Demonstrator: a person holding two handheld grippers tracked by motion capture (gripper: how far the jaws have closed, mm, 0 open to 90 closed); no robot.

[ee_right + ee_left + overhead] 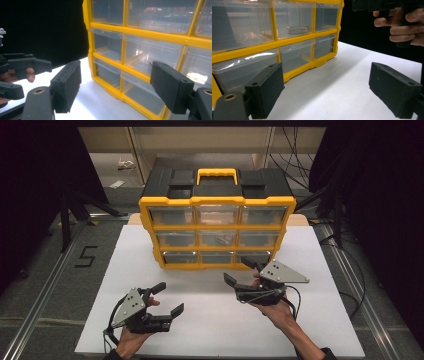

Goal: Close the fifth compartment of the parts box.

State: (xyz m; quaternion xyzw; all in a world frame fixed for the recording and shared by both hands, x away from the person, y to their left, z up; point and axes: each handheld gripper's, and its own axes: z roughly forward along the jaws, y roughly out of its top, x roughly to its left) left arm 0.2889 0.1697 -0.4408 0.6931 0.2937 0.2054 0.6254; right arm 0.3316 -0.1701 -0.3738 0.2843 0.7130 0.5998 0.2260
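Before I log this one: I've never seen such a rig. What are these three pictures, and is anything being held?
A person holds hand-held tongs in each hand. The high view looks down on a white table; each of the other two is shot from a camera riding on one pair of tongs. On the table stands a yellow drawer cabinet with clear drawers. The left tongs and the right tongs both stand open in front of it, holding nothing.
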